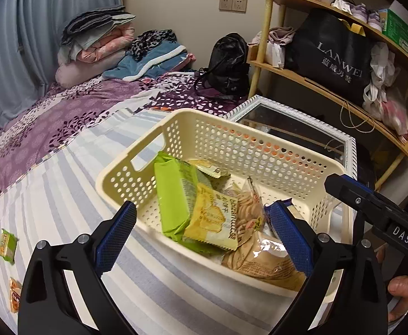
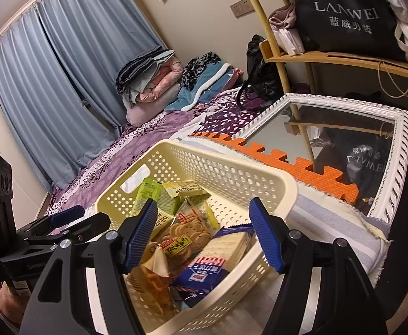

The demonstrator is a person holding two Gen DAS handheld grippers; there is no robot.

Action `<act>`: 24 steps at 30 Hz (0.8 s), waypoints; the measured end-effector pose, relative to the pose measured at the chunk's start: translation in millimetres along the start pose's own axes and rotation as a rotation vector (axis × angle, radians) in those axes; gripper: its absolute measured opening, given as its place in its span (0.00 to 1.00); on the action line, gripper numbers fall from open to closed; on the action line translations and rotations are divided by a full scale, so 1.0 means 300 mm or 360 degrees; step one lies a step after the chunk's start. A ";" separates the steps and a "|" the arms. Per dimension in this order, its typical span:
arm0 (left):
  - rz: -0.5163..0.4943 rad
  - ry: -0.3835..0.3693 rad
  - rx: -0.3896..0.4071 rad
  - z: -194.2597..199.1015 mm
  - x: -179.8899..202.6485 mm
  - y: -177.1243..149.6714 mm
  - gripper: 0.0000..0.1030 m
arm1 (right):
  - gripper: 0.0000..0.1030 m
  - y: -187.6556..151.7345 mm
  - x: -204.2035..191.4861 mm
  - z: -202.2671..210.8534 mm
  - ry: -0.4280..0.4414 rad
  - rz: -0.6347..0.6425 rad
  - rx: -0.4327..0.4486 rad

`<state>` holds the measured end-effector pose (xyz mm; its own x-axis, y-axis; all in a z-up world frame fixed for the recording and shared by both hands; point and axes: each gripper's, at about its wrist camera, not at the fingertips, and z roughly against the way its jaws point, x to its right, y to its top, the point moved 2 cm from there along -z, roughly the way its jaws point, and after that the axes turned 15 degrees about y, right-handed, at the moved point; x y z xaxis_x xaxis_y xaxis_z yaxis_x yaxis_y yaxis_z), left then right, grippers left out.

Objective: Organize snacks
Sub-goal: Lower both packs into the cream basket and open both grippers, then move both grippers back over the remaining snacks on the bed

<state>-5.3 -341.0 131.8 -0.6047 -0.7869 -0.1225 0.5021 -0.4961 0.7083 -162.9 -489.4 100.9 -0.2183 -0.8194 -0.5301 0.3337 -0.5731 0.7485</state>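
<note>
**Snack basket on the bed, with both grippers poised at its near rim**

The bed [image 1: 64,150], covered by a striped sheet and a purple leaf-print quilt, carries a cream perforated basket [image 1: 259,150] near its edge, just beside a white-framed mirror [image 1: 351,145]. Inside the basket lie a green packet [image 1: 173,192], a yellow biscuit packet [image 1: 212,217], a clear bag of round biscuits [image 2: 187,231], a tan bag [image 1: 262,259] and a blue-and-white wafer packet [image 2: 204,270]. Two small packets remain loose on the sheet, well apart from the basket: a green one [image 1: 7,245] and an orange one [image 1: 14,293].

Risk, as a judgement: the basket stands close to the bed's edge on soft bedding, so a push on its rim could tip or slide it. The packets are piled steeply against one another, and a further drop could send the green packet over the wall. The loose packets are flat on cloth, so a pinch may catch the sheet as well.

The left gripper [image 1: 201,237] has its jaws spread wide over the near rim, with the packets visible between them but no pad pressing on anything. The right gripper [image 2: 204,234] stands about half open above the basket, holding nothing.
</note>
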 end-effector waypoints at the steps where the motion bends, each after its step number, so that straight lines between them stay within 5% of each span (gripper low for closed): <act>1: 0.0008 0.0010 -0.0004 0.001 -0.009 -0.004 0.95 | 0.67 -0.001 -0.009 -0.002 0.0004 0.0006 -0.0003; 24: 0.0171 0.0143 0.0012 0.123 -0.223 -0.091 0.96 | 0.73 -0.009 -0.211 -0.005 0.0085 0.0162 -0.0015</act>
<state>-1.2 -261.3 146.4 -0.4898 -0.8652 -0.1071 0.5563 -0.4048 0.7257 -148.6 -435.9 131.7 -0.1338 -0.8714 -0.4720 0.3601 -0.4865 0.7960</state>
